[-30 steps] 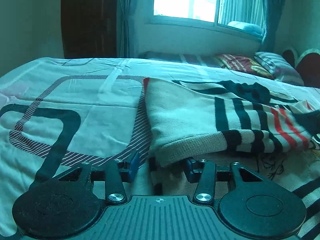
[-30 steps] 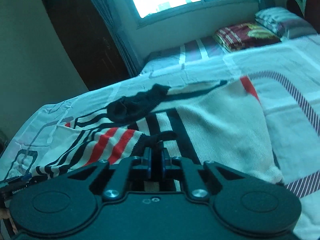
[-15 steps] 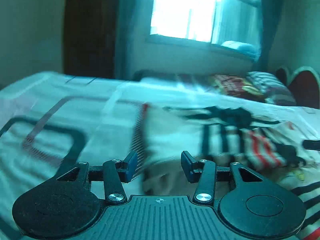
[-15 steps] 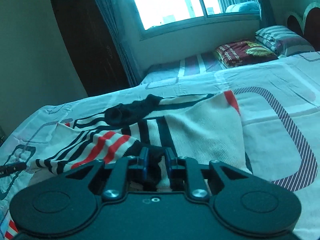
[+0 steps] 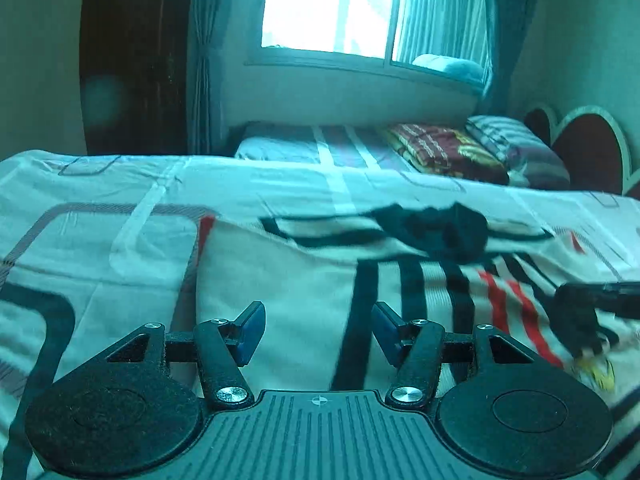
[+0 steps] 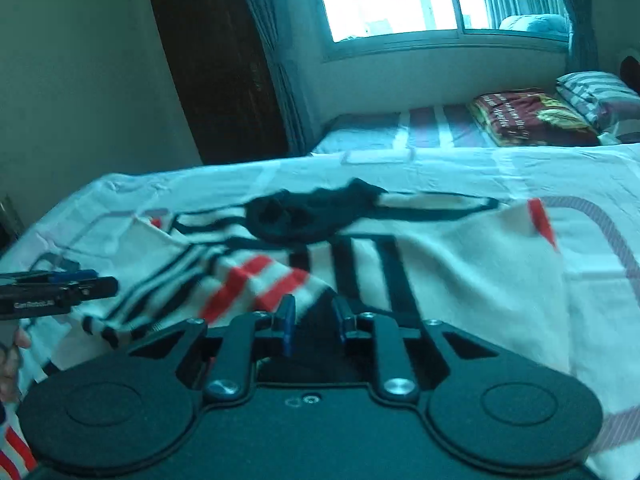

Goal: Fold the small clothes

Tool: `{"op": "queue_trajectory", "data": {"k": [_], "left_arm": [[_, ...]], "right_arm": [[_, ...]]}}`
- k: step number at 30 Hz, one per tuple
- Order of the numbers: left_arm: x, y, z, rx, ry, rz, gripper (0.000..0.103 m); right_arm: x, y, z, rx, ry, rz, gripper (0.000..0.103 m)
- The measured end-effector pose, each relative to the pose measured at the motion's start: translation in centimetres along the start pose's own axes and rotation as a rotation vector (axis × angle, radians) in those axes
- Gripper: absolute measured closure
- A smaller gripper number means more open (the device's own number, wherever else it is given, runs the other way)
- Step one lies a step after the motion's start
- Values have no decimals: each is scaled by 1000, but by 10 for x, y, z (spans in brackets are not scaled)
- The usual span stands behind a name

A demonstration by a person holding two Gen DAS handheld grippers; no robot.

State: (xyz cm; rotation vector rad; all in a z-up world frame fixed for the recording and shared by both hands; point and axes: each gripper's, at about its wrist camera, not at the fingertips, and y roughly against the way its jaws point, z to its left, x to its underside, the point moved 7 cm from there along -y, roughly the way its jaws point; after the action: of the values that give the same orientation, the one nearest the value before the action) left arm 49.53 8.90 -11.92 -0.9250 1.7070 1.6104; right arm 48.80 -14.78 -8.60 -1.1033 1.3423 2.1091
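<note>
A cream knit sweater (image 5: 304,288) with black and red stripes lies folded on the bed; it also shows in the right wrist view (image 6: 460,264). A dark collar part (image 5: 448,228) lies at its far edge. My left gripper (image 5: 318,330) is open and empty, raised above the sweater's near edge. My right gripper (image 6: 314,320) is open, just above the striped sleeve (image 6: 260,284), holding nothing. The right gripper shows at the right edge of the left wrist view (image 5: 600,300), and the left gripper at the left edge of the right wrist view (image 6: 56,290).
The patterned bedsheet (image 5: 100,240) covers the bed. A second bed with a red folded blanket (image 5: 444,152) and a striped pillow (image 5: 516,148) stands under the window. A dark wardrobe (image 6: 216,60) stands at the back left. A heart-shaped headboard (image 5: 592,148) is at the right.
My right gripper has opened and let go of the sleeve. My left gripper has risen off the sweater's hem and stayed open. The sweater now lies flatter.
</note>
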Motion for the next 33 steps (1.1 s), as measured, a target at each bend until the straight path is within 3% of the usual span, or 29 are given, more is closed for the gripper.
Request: {"op": "queue_trajectory", "data": {"k": [3, 5, 7, 10, 14, 16, 17, 20, 23, 26, 31, 33], "left_arm": [[-5, -30, 3, -11, -2, 60, 45], [3, -48, 8, -44, -24, 116, 45], [0, -48, 8, -53, -48, 125, 45], [-25, -36, 15, -44, -43, 34, 45], [-40, -69, 35, -55, 4, 53, 45], [-31, -92, 47, -81, 18, 129, 40], [-31, -94, 52, -61, 54, 104, 38], [-34, -80, 50, -75, 55, 92, 38], [-29, -44, 30, -31, 61, 16, 38], [-14, -18, 1, 17, 50, -12, 38], [28, -20, -29, 3, -44, 63, 38], [39, -9, -22, -8, -80, 27, 35]], "right_arm": [[-7, -33, 24, -45, 45, 40, 84], [-5, -57, 29, -13, 67, 90, 87], [-6, -66, 24, 2, 62, 96, 89], [-19, -56, 25, -30, 67, 30, 84], [-25, -76, 23, -36, 59, 44, 84], [-20, -91, 20, -11, 81, 82, 86], [-19, -93, 20, -13, 87, 71, 86], [-22, -88, 20, -17, 91, 68, 85], [-27, -65, 22, -31, 82, 10, 81], [-19, -52, 31, -62, 104, 9, 81], [12, -50, 47, -88, 228, 52, 81], [16, -43, 35, -32, 275, 29, 81]]}}
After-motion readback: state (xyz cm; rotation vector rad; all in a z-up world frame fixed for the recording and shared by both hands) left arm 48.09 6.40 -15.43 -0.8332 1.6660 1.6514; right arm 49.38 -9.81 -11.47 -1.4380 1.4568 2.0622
